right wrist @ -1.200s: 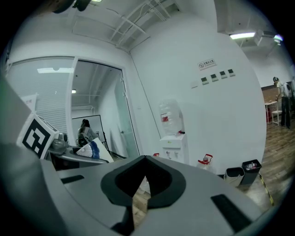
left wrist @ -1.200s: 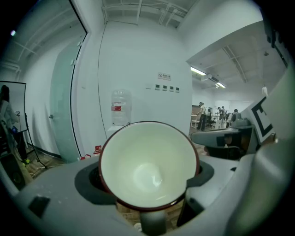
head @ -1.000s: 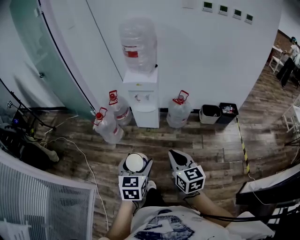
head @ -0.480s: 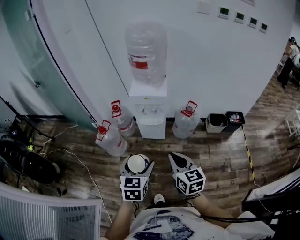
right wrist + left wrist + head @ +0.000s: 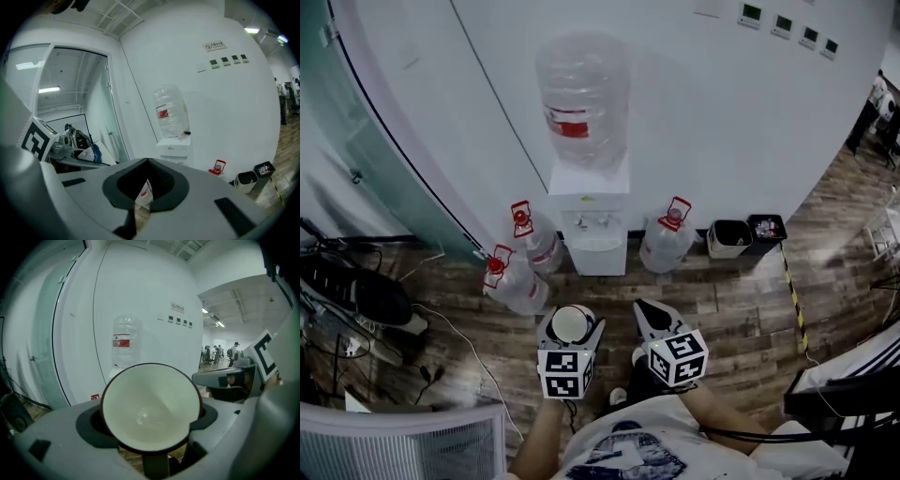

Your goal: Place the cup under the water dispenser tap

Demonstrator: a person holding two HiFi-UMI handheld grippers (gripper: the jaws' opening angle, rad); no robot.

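So: one cup in my left tongs, dispenser ahead

Head view: my left gripper clamps the single white cup, mouth up, well short of the water dispenser at the floor's wall edge. My right gripper is pinched together. One top bottle carries a red label. Three floor bottles flank the dispenser, two left and one right. There are also two bins and four wall panels.

Left gripper view: the dark-rimmed cup fills my jaws. The label's print and the wall sign are too small to read.

Right gripper view: my jaws meet on nothing, and the sign is unreadable here too.
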